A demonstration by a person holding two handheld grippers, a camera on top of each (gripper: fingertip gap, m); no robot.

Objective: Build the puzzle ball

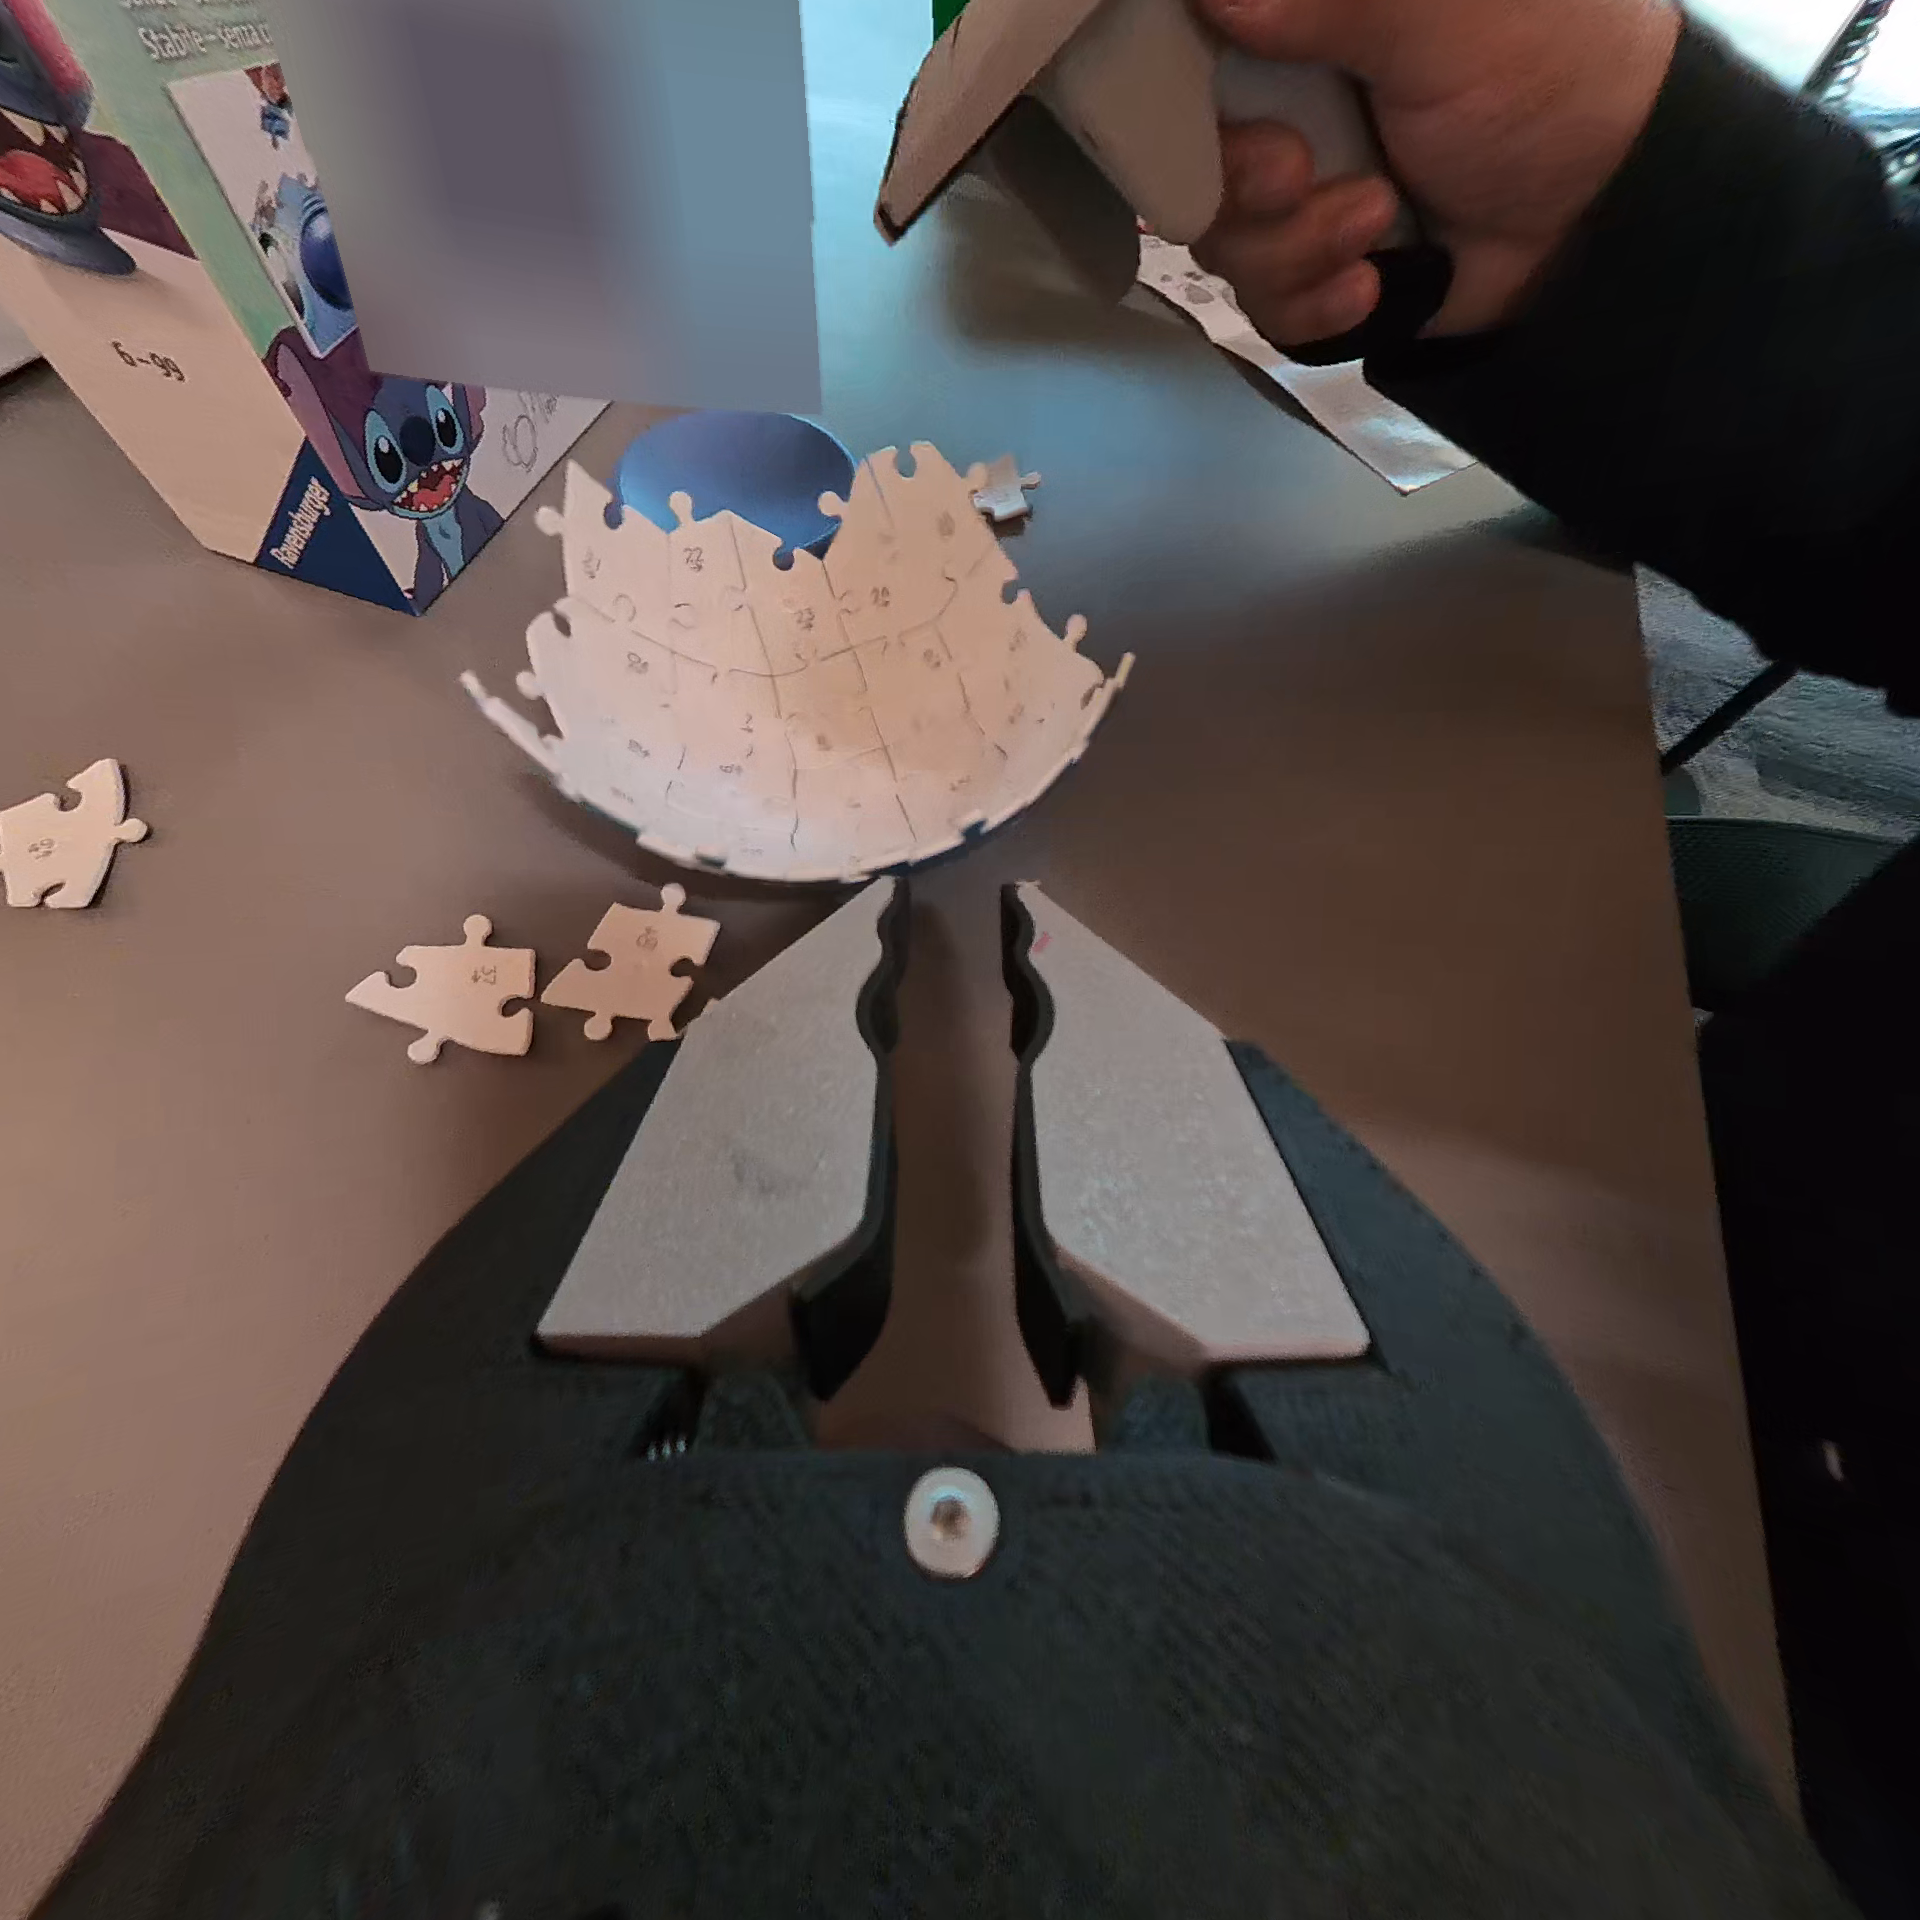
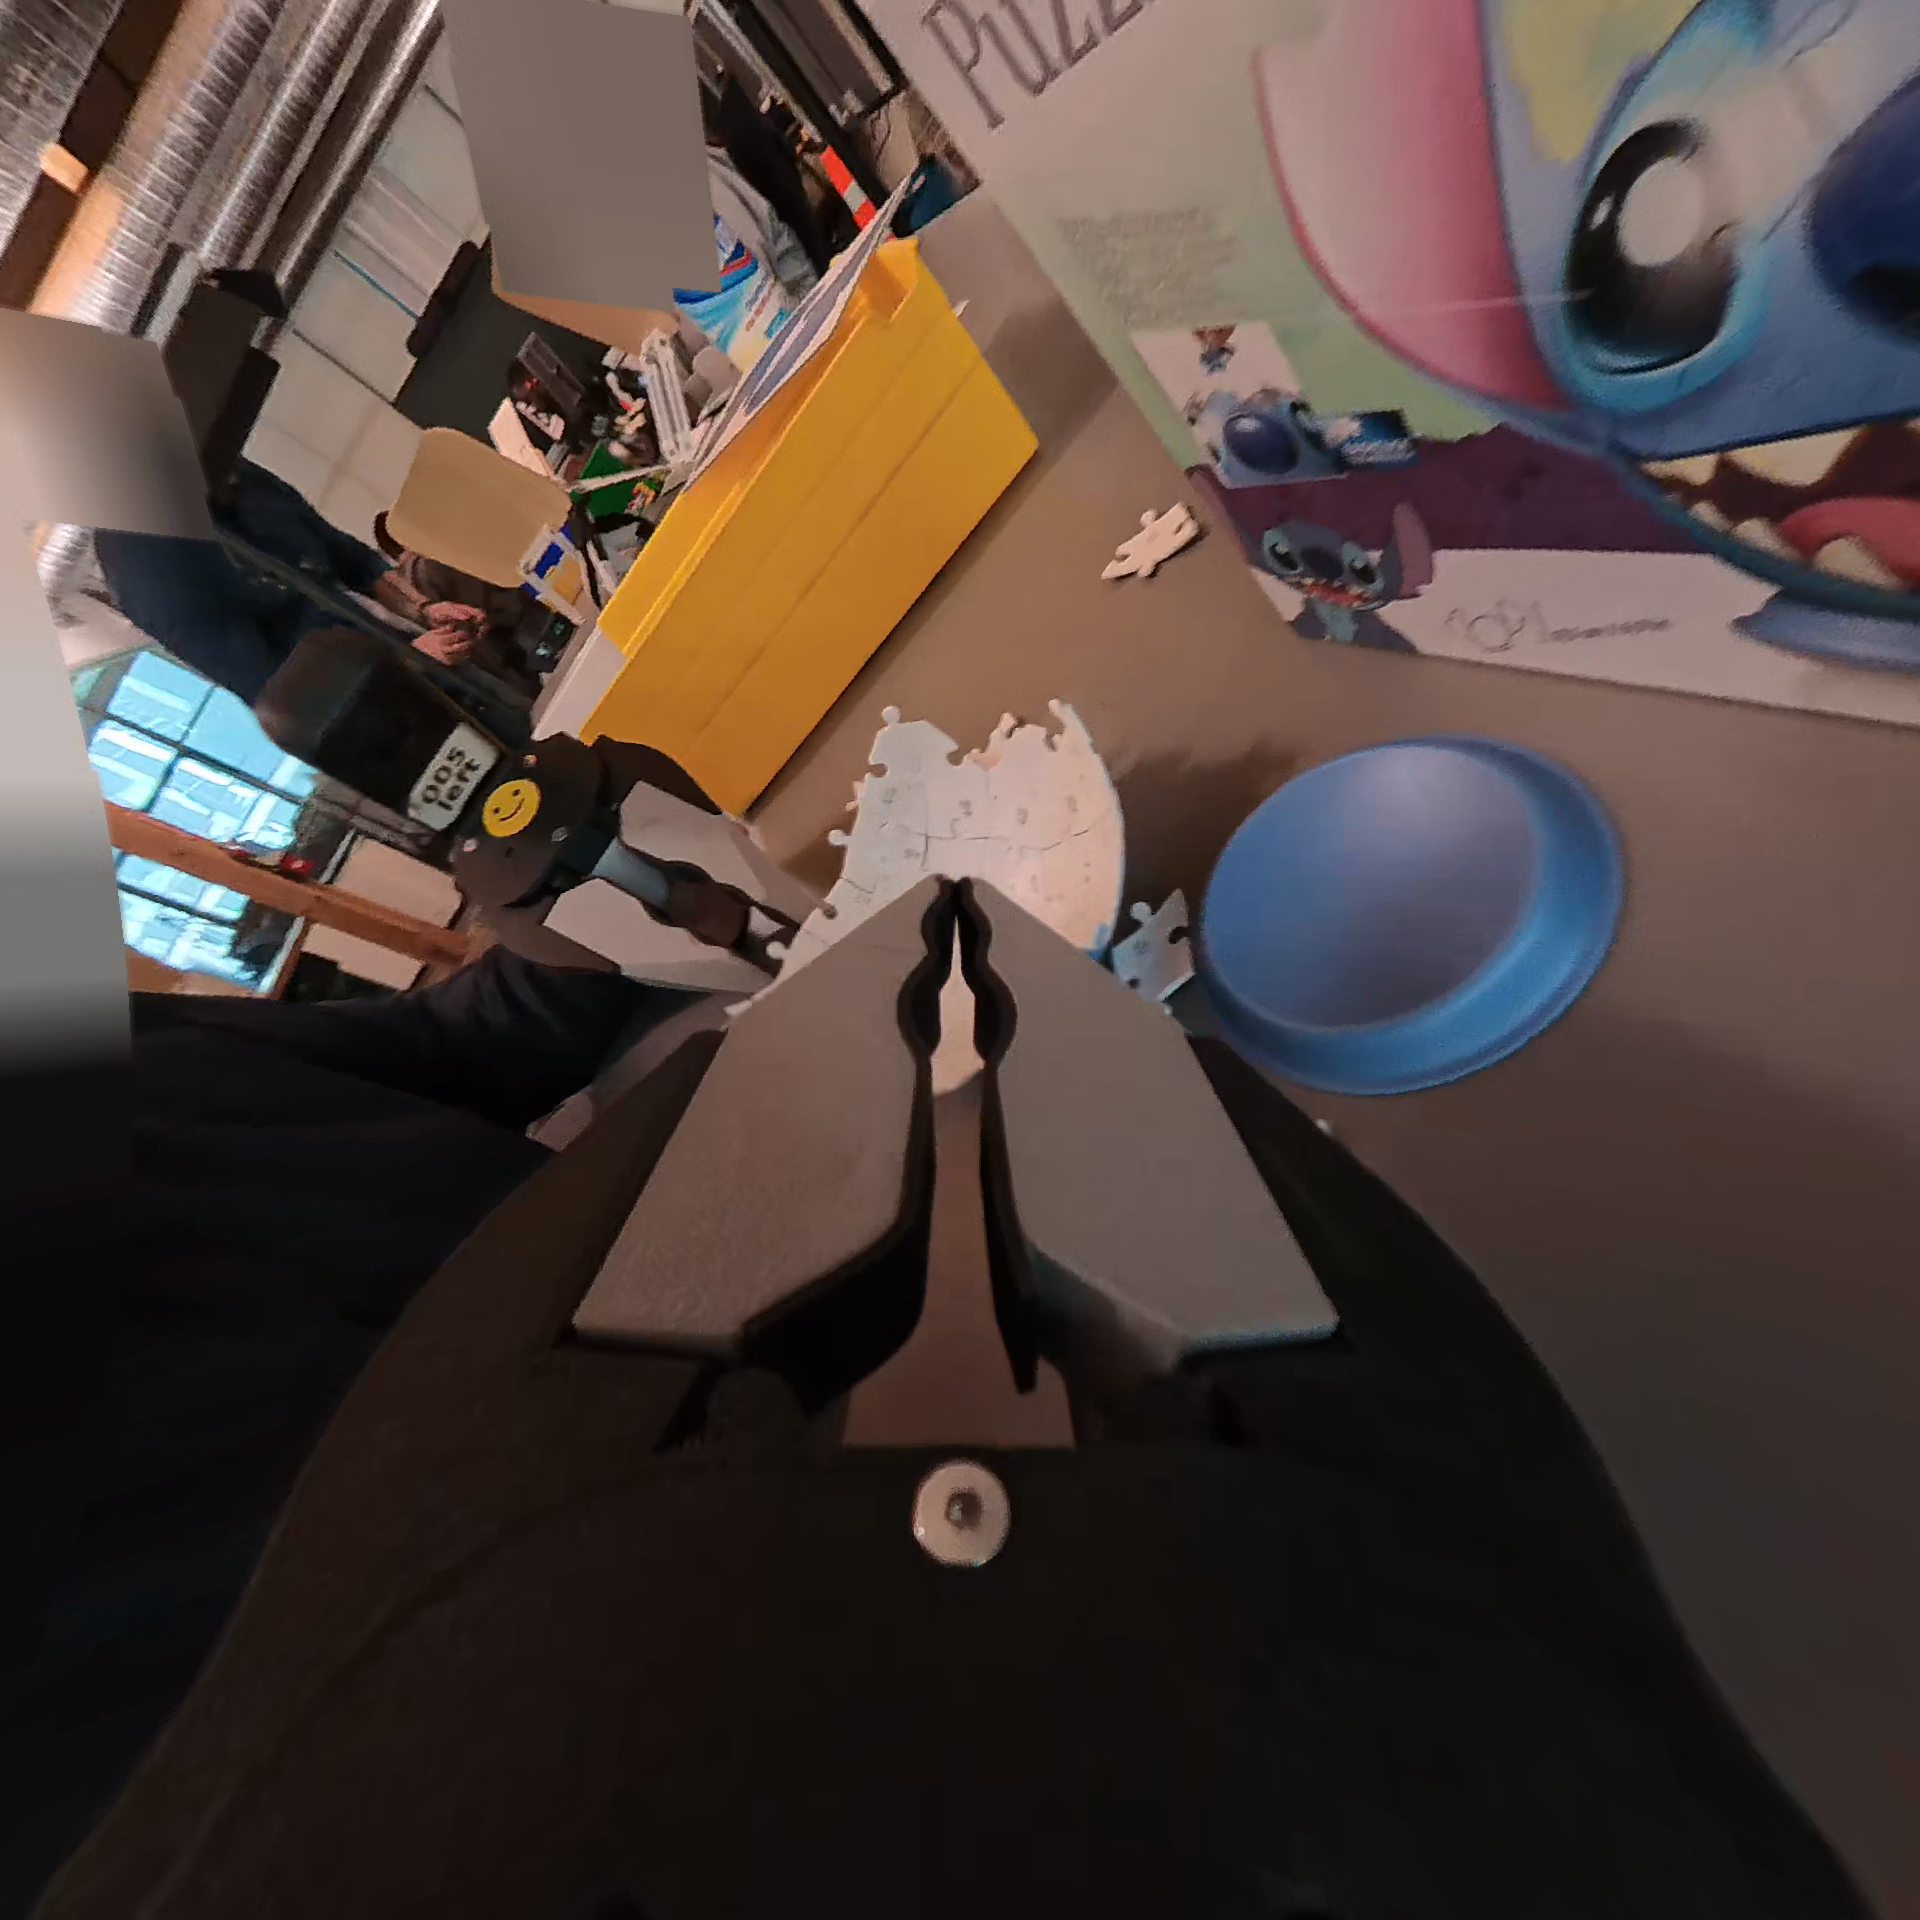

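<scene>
The half-built puzzle ball is a white bowl of numbered, interlocked pieces — knobbed rim uneven. The left gripper gapes slightly, empty; the right gripper is pinched closed at the shell's edge, hold unclear. A printed puzzle box stands behind.

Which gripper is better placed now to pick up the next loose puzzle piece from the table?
Probably left. The left gripper is open and low over the table, and the nearest loose piece lies just beside it. The right gripper is shut and held farther off, past the half-built ball.
</scene>
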